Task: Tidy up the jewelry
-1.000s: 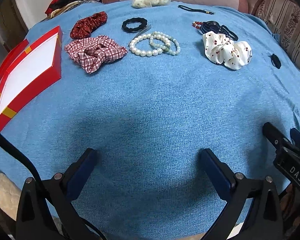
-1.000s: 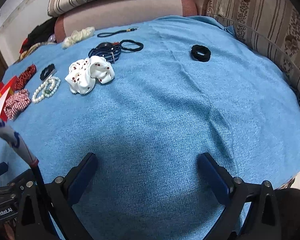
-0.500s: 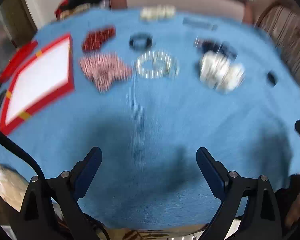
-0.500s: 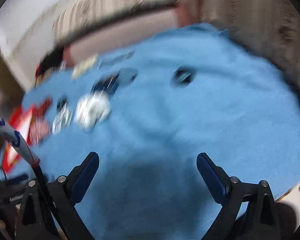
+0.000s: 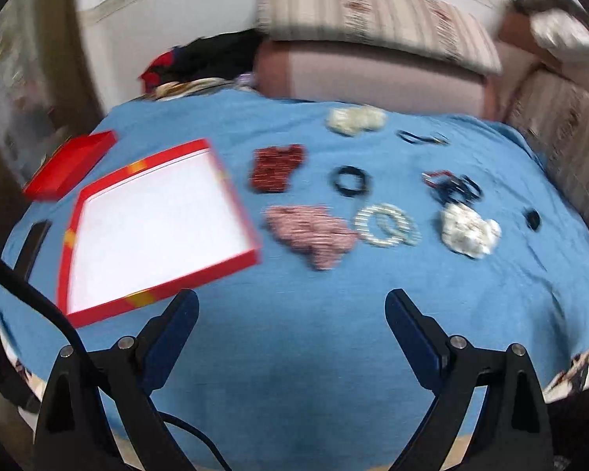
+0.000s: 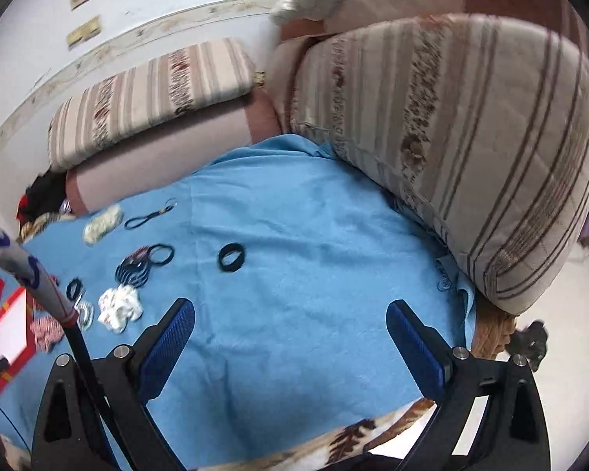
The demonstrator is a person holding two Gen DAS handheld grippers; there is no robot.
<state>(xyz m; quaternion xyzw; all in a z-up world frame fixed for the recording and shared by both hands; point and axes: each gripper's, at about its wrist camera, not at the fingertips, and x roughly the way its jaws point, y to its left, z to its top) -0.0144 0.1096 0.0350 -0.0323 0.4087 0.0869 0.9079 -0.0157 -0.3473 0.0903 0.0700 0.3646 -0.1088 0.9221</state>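
- The left gripper [image 5: 290, 310] is being held wide apart over the blue cloth [image 5: 294, 333], nothing gripped.
- The right gripper [image 6: 290, 322] is likewise being held spread and empty.
- The red box [image 5: 153, 231] (white inside) is lying open as the landmark.
- Right of the box, pearl bracelets [image 5: 386, 223] are resting (blurred), just past the plaid scrunchie [image 5: 314, 233].

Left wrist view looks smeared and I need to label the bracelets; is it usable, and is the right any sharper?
Left wrist view: motion blur smears the pearl bracelets. Right wrist view: sharper, but bracelets tiny at the distorted edge.
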